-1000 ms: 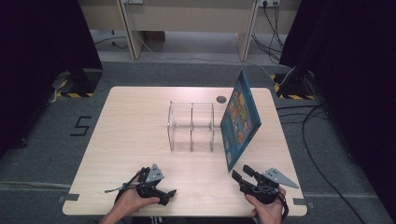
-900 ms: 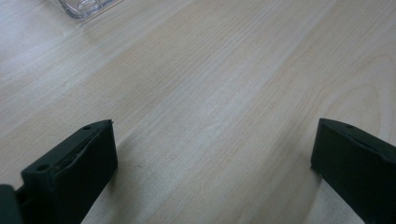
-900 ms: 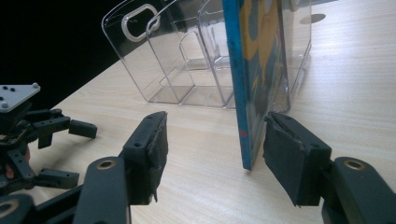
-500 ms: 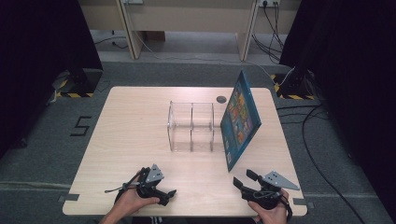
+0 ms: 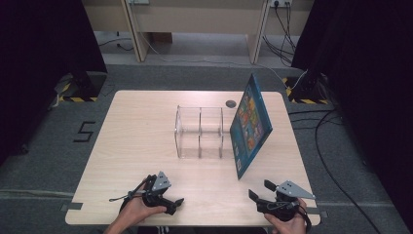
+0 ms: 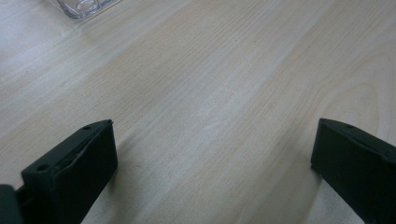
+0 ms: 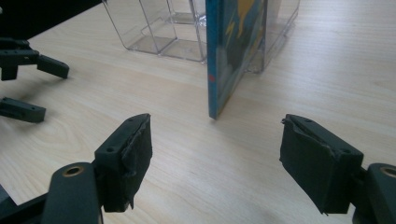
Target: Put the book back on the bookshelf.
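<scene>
Both hands sat low at the near edge. The black two-jaw left gripper (image 5: 171, 203) lay held in the left hand (image 5: 138, 209), jaws spread wide — nothing between. The black right gripper (image 5: 259, 191) likewise gaped, gripped by the right hand (image 5: 287, 223).

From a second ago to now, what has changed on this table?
The right claw, open and empty, drew back toward the table's near edge, away from the blue picture book leaning on the clear acrylic divider rack. Nothing was grasped or released. The left claw, open, the book and the rack stayed put.
</scene>
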